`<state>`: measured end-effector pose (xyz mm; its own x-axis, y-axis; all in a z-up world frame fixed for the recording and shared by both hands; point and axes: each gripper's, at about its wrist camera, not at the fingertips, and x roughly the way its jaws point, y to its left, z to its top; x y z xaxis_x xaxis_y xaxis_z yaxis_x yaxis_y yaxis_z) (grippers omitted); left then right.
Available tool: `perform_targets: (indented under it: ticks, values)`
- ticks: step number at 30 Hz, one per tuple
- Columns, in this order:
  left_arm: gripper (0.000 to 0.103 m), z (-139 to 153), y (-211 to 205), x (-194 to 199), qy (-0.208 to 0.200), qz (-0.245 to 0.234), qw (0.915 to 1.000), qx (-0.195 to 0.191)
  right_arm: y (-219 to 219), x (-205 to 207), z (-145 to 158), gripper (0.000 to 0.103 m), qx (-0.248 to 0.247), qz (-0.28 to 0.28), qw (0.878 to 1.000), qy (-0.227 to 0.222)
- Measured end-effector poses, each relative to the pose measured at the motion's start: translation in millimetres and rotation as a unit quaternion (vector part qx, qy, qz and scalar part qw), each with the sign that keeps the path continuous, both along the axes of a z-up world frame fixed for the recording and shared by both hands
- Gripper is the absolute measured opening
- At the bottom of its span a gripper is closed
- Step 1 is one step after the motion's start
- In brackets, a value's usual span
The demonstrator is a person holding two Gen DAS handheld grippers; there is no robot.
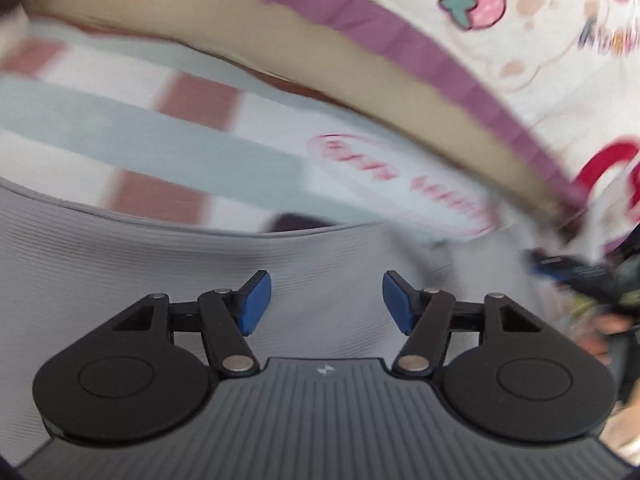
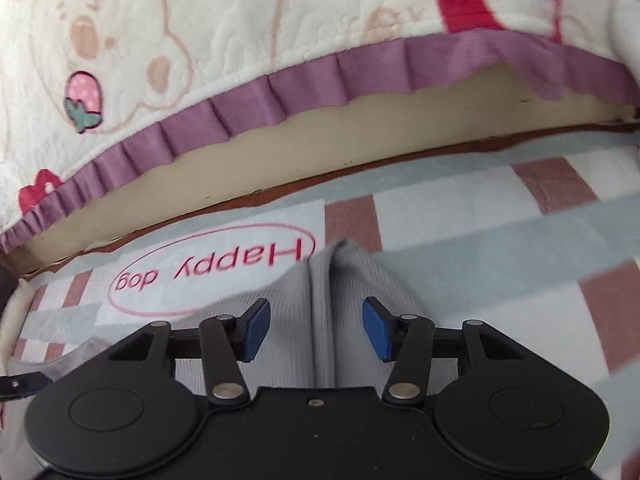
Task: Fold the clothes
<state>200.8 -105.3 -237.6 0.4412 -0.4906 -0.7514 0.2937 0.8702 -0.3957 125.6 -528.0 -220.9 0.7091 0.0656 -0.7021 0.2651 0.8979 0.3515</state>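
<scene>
A grey ribbed garment (image 1: pixel 160 256) lies on a checked mat. In the left wrist view it fills the lower half, its edge curving across the middle. My left gripper (image 1: pixel 327 302) is open just above the cloth, holding nothing. In the right wrist view a folded ridge of the same grey garment (image 2: pixel 332 292) runs between the blue pads. My right gripper (image 2: pixel 316 330) is open over that ridge, pads apart from it. The left view is blurred by motion.
The checked mat (image 2: pixel 500 232) has pale green, white and brown squares and a "Happy dog" print (image 2: pixel 212 268). A cream blanket (image 2: pixel 240 20) with a purple frill hangs over a beige edge (image 2: pixel 360 136) at the back. The other gripper (image 1: pixel 576 276) shows at right.
</scene>
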Motion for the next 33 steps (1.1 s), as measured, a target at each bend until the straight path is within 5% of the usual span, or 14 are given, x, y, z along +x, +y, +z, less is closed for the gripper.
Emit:
perform_targets:
  ticks: [4,8,11,14,18,24,27,28,30,33]
  values:
    - [0.061,5,35,-10,-0.033,0.026,0.9929,0.111,39,-53,4,0.056,0.001,0.06,0.998,-0.019]
    - [0.062,2,93,-6,-0.024,0.101,0.9818,0.159,97,-77,4,0.056,-0.043,0.153,0.987,-0.018]
    - [0.063,-2,138,-6,-0.025,0.142,0.9764,0.161,138,-84,4,0.056,-0.071,0.205,0.976,-0.018]
    - [0.065,3,158,-7,-0.067,0.171,0.9697,0.162,166,-88,0,0.056,-0.083,0.234,0.969,-0.017]
    - [0.072,4,163,0,-0.092,0.154,0.9754,0.128,193,-94,-7,0.056,-0.119,0.261,0.958,-0.01]
    - [0.075,-22,151,16,-0.055,0.142,0.9762,0.154,208,-99,-10,0.056,-0.127,0.282,0.951,-0.011]
    - [0.076,-24,151,18,-0.069,0.144,0.977,0.142,209,-99,-12,0.056,-0.119,0.281,0.952,-0.008]
    - [0.061,-24,151,17,-0.079,0.14,0.977,0.141,210,-99,-14,0.056,-0.122,0.282,0.952,-0.007]
    - [0.008,-21,144,15,-0.106,0.125,0.9701,0.18,213,-102,-17,0.057,-0.131,0.283,0.95,-0.009]
    - [0.008,-10,135,10,-0.144,0.124,0.9566,0.221,215,-104,-18,0.058,-0.128,0.281,0.951,-0.014]
